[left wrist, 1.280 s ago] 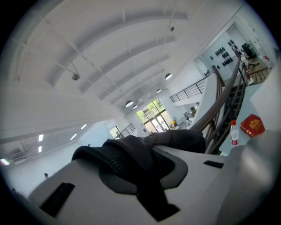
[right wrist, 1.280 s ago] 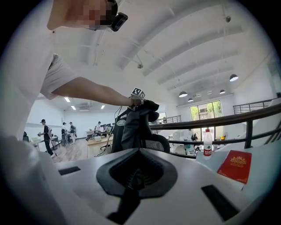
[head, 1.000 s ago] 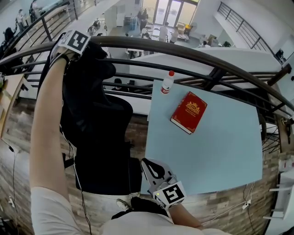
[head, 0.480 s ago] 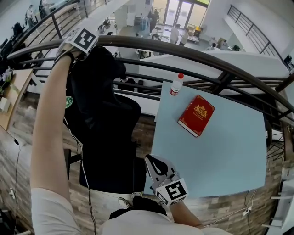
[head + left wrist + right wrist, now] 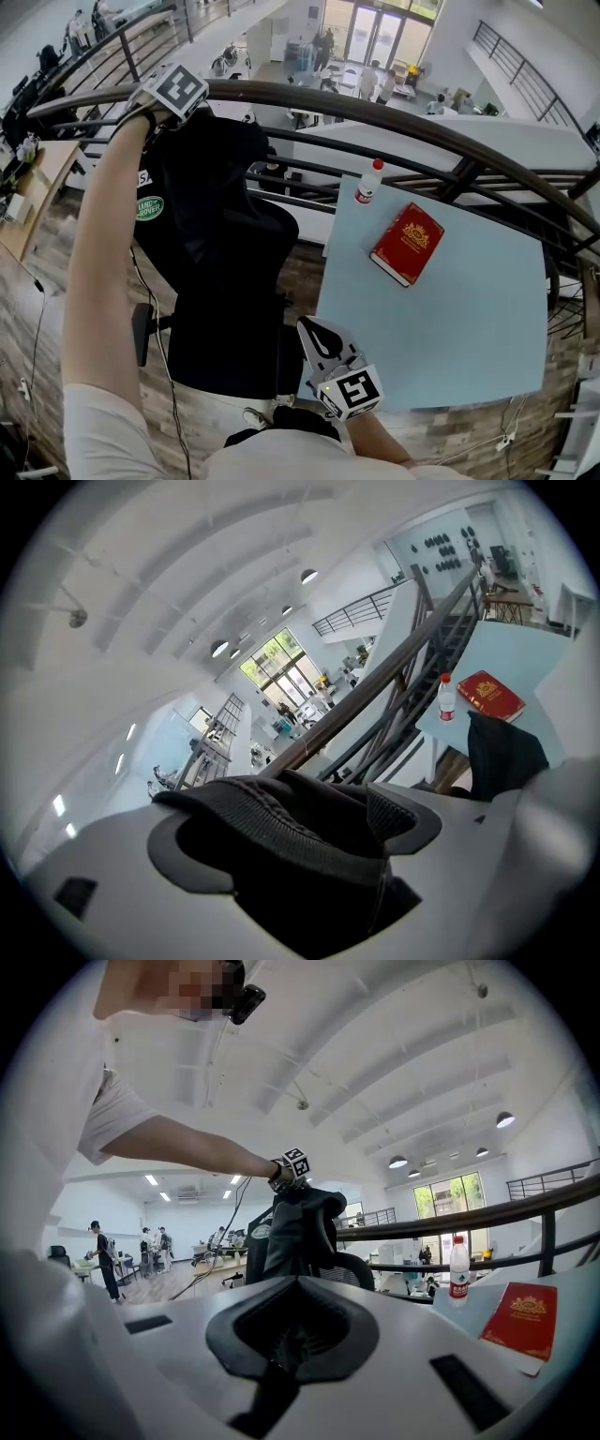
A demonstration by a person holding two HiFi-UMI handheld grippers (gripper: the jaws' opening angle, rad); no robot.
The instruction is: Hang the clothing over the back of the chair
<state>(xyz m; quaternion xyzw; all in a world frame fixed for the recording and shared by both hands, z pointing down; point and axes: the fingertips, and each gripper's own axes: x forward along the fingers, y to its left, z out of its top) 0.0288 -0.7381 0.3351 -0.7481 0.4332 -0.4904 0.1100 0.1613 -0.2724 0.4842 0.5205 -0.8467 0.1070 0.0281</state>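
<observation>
I am looking at a big open office hall, from its upper floor. A dark railing (image 5: 394,108) curves past a light blue table (image 5: 450,319) and a black office chair (image 5: 234,314). Below the railing, people (image 5: 373,80) stand near glass doors (image 5: 375,23). Round ceiling lamps (image 5: 398,1162) hang high above. A wooden desk (image 5: 37,173) is at the left.

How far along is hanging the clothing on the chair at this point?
Done: the black garment lies draped over the top of the chair back. In hand: the left gripper is opening, with the garment's ribbed edge between its jaws. Left: draw that gripper clear. The right gripper sits shut and empty near the table edge.
</observation>
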